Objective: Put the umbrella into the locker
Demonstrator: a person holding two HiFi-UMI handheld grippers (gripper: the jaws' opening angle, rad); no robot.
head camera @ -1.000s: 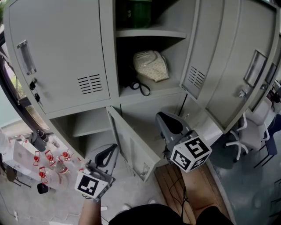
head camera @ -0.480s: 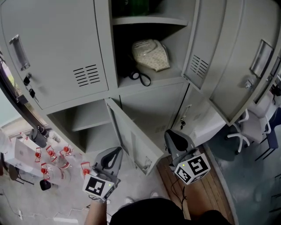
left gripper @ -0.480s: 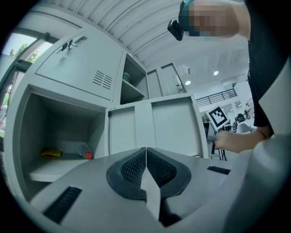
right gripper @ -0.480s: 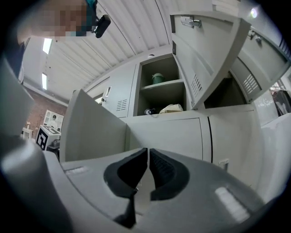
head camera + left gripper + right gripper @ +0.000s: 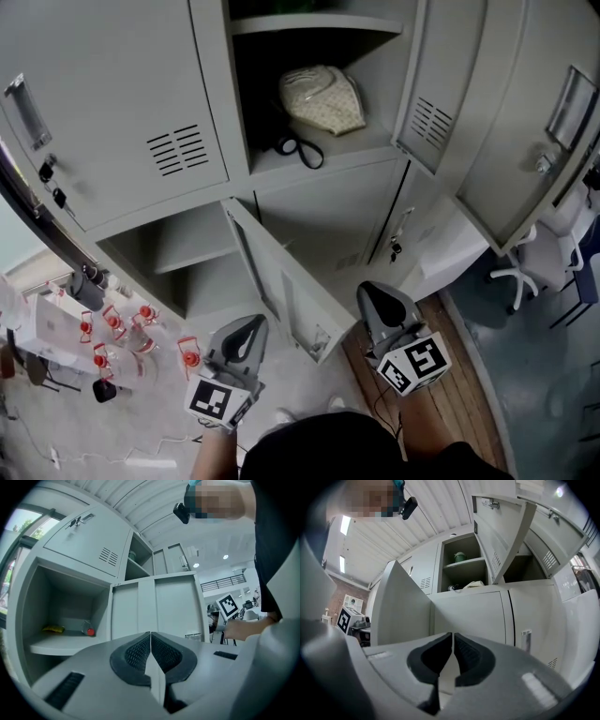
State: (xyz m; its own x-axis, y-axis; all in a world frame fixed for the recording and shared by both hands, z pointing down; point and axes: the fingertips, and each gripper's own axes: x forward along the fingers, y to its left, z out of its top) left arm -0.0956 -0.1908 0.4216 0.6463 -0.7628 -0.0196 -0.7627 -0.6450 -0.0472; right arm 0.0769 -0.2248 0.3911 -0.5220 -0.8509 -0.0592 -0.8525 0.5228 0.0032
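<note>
Both grippers are sitting lower in the head view than a second ago, while the lockers are sliding upward. The left gripper (image 5: 244, 330) at 7 o'clock and the right gripper (image 5: 380, 298) at 5 o'clock are holding their jaws closed on nothing. A soft cream dotted bundle (image 5: 322, 98) with a black strap loop (image 5: 300, 150), probably the folded umbrella, is lying on the upper shelf (image 5: 361, 145) of the grey metal locker (image 5: 112, 103) at 12 o'clock. It is well apart from both and nearer the right one, and I cannot tell its long axis. The left gripper view is showing ribbed black pads (image 5: 138, 651) meeting before an open lower compartment. The right gripper view is showing shut pads, with the bundle at 12 o'clock.
</note>
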